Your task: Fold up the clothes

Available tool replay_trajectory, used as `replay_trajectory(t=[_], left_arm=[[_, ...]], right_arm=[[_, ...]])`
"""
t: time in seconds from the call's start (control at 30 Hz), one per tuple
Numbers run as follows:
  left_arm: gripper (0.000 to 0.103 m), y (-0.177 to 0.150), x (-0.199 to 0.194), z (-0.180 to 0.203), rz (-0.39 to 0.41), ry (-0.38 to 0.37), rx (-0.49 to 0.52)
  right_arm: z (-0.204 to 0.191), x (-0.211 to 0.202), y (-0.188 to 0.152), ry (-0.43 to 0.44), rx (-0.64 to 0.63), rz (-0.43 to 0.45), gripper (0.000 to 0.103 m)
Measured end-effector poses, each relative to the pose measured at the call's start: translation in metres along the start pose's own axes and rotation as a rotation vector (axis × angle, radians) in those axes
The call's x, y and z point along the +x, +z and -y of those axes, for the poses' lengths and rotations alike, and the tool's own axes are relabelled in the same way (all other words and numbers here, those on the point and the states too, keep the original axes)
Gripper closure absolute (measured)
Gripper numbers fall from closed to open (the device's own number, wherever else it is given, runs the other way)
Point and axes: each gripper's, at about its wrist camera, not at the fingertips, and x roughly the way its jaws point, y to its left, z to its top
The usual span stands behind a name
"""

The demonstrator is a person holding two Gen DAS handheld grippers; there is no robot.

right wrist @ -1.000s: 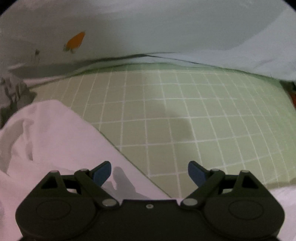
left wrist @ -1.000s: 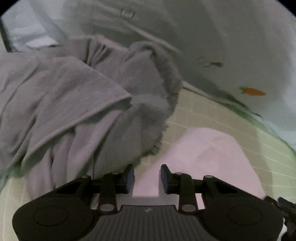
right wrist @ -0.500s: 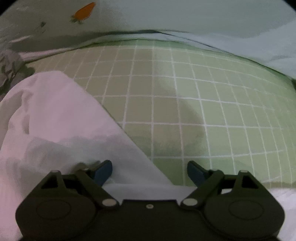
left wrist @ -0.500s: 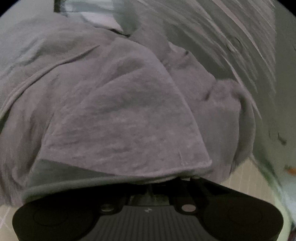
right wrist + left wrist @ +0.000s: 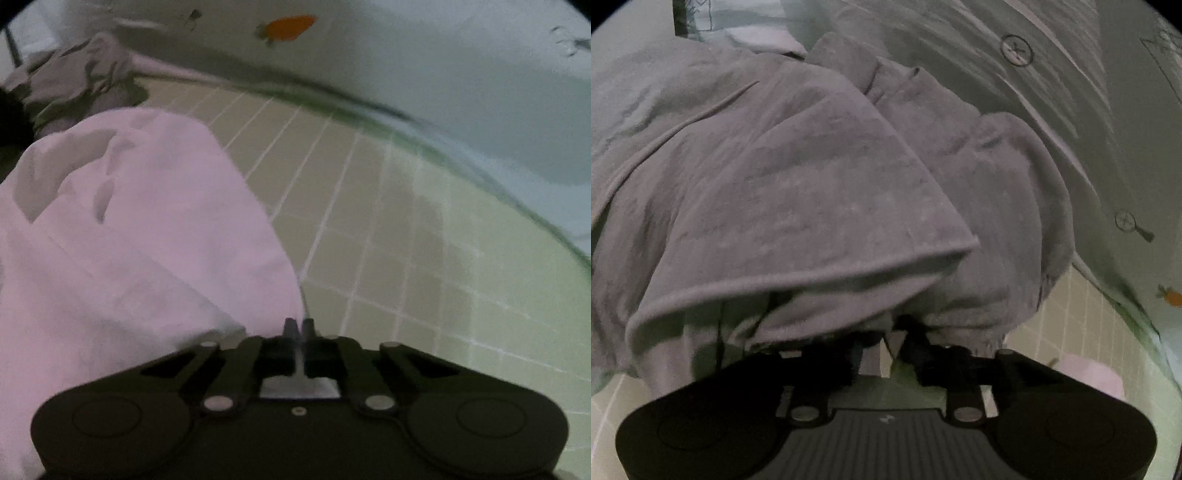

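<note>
At the lower centre of the right wrist view, the white garment [image 5: 122, 229] has its near edge caught in the right gripper [image 5: 298, 326], whose jaws stood wide apart half a second ago and are now pressed together on that thin hem. The cloth spreads up and to the left from there across the green grid mat [image 5: 424, 236]. That reads as a corner secured, ready for lifting or pulling over. In the left wrist view the grey garment [image 5: 798, 177], a heap off to the left a second ago, now fills most of the frame and drapes over the left gripper [image 5: 882, 349]; its jaws are opening, partly apart, and whether cloth sits between them I cannot tell in the shadow. Pale printed bedding [image 5: 1126, 122] lies beyond the mat.
</note>
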Motion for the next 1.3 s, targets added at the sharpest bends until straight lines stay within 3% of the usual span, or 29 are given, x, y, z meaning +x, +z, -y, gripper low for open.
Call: replay_trajectory(t=[0.27, 0.53, 0.63, 0.67, 0.77, 0.87, 0.9, 0.93, 1.07, 1.17, 1.3], left_arm=[[0.051, -0.024, -0.009, 0.008, -0.022, 0.054, 0.06], [0.043, -0.057, -0.025, 0.006, -0.014, 0.094, 0.116], [0.041, -0.074, -0.032, 0.002, -0.03, 0.102, 0.122], [0.04, -0.08, -0.034, 0.003, -0.038, 0.104, 0.129], [0.038, -0.092, -0.031, 0.009, -0.066, 0.115, 0.171], [0.036, -0.093, -0.028, 0.019, -0.086, 0.12, 0.229], [0.036, -0.093, -0.03, 0.024, -0.091, 0.117, 0.243], [0.036, -0.095, -0.033, 0.027, -0.093, 0.111, 0.257], [0.035, -0.094, -0.038, 0.042, -0.088, 0.056, 0.277], [0.035, -0.087, -0.039, 0.054, -0.072, 0.013, 0.269], [0.028, -0.077, -0.049, 0.063, -0.066, -0.091, 0.239]], right_arm=[[0.003, -0.057, 0.021, -0.265, -0.026, 0.231, 0.102], [0.013, -0.148, 0.053, -0.579, -0.045, 0.583, 0.102], [-0.003, -0.147, 0.038, -0.692, -0.149, 0.611, 0.102], [-0.007, -0.139, 0.029, -0.698, -0.171, 0.568, 0.102], [-0.011, -0.104, -0.007, -0.571, -0.146, 0.328, 0.101], [-0.007, -0.069, -0.048, -0.326, -0.027, 0.038, 0.101], [-0.007, -0.064, -0.061, -0.28, 0.005, -0.014, 0.101], [-0.006, -0.067, -0.067, -0.261, 0.032, -0.022, 0.1], [0.026, -0.089, -0.068, -0.225, 0.236, 0.086, 0.061], [0.065, -0.094, -0.065, -0.2, 0.48, 0.163, 0.054], [0.135, -0.071, -0.088, -0.037, 1.001, 0.22, 0.051]])
